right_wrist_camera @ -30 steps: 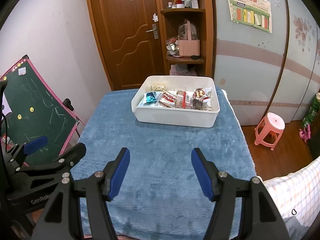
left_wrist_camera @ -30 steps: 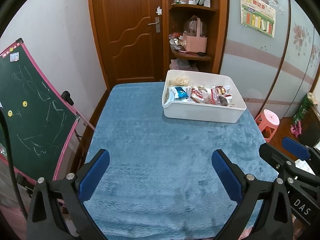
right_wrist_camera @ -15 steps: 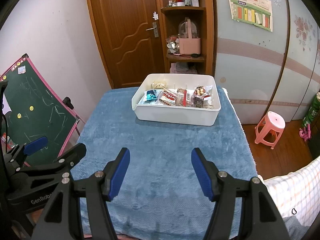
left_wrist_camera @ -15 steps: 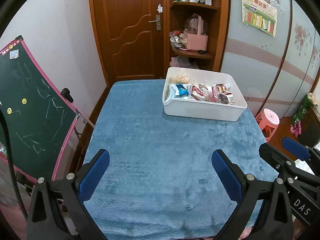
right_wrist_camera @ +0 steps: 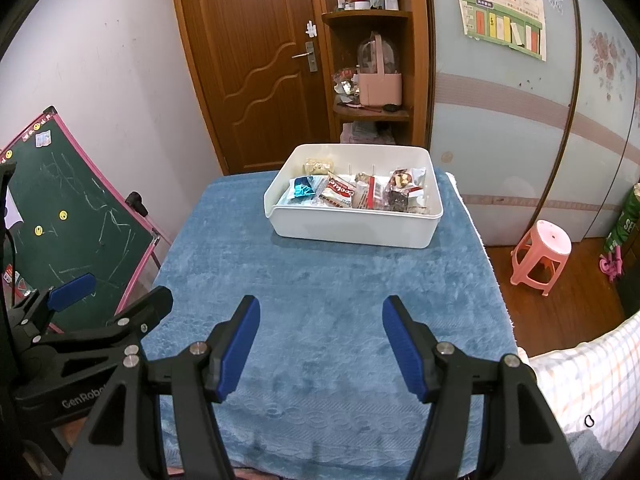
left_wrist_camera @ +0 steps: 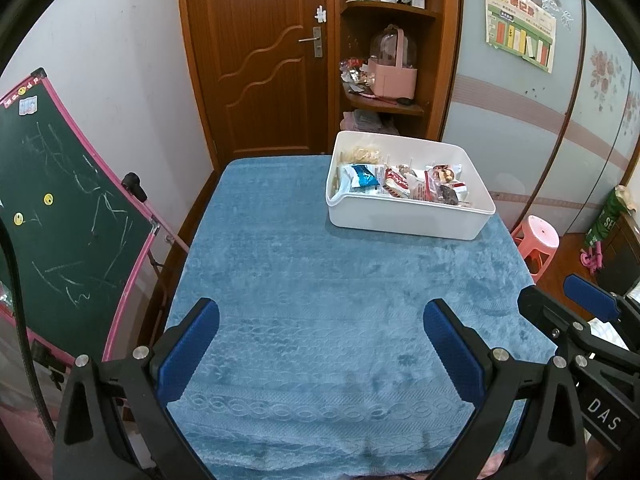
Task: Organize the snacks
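Note:
A white plastic bin (left_wrist_camera: 404, 220) (right_wrist_camera: 352, 228) stands at the far right of a blue-clothed table (left_wrist_camera: 320, 300) (right_wrist_camera: 320, 280). It holds several wrapped snacks: a blue packet (left_wrist_camera: 362, 176) (right_wrist_camera: 304, 190), a red-and-white cookie pack (left_wrist_camera: 396, 182) (right_wrist_camera: 340, 194) and dark-wrapped ones (left_wrist_camera: 446, 194) (right_wrist_camera: 398, 196). My left gripper (left_wrist_camera: 320, 344) is open and empty over the near table edge. My right gripper (right_wrist_camera: 320, 344) is open and empty beside it, also far from the bin.
A green chalkboard with a pink frame (left_wrist_camera: 60, 208) (right_wrist_camera: 68, 208) leans left of the table. A pink stool (left_wrist_camera: 538, 240) (right_wrist_camera: 542, 252) stands on the floor at right. Behind the table are a wooden door (left_wrist_camera: 256, 60) and a corner shelf with a pink basket (left_wrist_camera: 392, 76).
Both views have shifted slightly; the bin sits a little lower and nearer in the frames. Both grippers stay open and empty.

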A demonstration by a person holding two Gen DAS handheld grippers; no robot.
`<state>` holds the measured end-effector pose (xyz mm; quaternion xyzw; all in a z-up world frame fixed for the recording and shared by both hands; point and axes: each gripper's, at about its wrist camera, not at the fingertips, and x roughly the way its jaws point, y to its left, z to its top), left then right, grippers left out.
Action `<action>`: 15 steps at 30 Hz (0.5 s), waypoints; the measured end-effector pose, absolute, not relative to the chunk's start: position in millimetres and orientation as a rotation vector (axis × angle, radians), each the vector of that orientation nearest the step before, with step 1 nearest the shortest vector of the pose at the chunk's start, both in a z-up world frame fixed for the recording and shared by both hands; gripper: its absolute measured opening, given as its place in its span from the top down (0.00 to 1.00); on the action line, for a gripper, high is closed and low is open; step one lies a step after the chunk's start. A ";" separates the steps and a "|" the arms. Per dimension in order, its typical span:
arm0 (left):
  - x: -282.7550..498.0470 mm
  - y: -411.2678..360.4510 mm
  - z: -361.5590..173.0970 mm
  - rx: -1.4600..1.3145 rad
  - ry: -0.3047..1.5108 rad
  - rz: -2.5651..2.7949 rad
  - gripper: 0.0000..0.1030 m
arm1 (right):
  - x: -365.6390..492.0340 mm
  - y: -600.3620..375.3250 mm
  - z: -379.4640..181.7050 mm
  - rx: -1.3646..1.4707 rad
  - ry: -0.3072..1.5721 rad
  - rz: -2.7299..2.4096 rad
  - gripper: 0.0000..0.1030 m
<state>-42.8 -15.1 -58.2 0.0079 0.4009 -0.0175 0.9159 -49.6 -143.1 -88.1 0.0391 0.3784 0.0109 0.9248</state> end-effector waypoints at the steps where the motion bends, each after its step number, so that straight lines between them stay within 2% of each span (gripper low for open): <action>1: -43.9 -15.5 -59.1 0.017 0.826 -0.034 0.01 | -48.5 -143.2 -87.2 0.080 0.776 0.022 0.37; 15: -48.0 -18.2 -61.3 0.024 0.848 -0.032 0.01 | -52.8 -141.4 -93.4 0.085 0.783 0.022 0.37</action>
